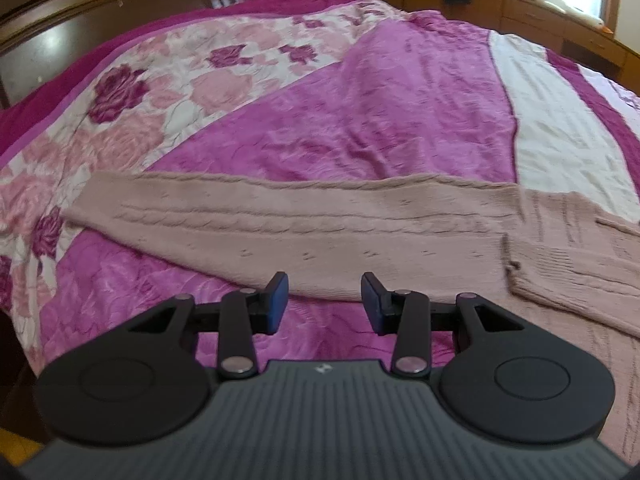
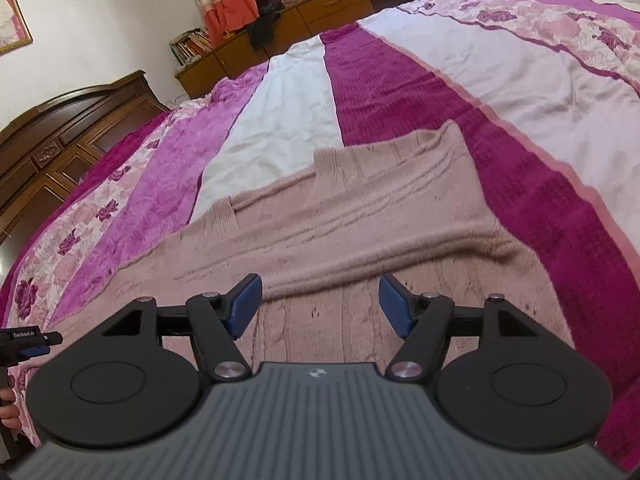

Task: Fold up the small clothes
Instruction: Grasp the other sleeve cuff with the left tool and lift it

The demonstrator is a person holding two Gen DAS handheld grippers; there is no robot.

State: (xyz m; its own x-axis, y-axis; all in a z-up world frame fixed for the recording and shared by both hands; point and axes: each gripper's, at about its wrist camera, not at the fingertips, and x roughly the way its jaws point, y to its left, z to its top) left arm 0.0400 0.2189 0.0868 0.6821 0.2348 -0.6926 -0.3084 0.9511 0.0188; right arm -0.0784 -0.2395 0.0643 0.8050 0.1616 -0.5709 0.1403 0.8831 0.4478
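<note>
A dusty-pink cable-knit sweater point(image 1: 304, 232) lies flat on the bed. In the left wrist view one long sleeve stretches leftward across the bedspread, its cuff point(image 1: 84, 204) at the left. My left gripper point(image 1: 324, 300) hovers open at the sleeve's near edge, nothing between its blue pads. In the right wrist view the sweater's body point(image 2: 360, 216) spreads ahead, with a fold ridge across it and ribbed edges at the far side. My right gripper point(image 2: 320, 304) is open just above the knit, holding nothing.
The bed carries a magenta, white and rose-patterned bedspread point(image 1: 360, 100). A dark wooden headboard point(image 2: 60, 140) stands at the left, low wooden cabinets point(image 2: 320, 4) and curtains behind. The other gripper point(image 2: 28, 340) and a hand show at the right wrist view's left edge.
</note>
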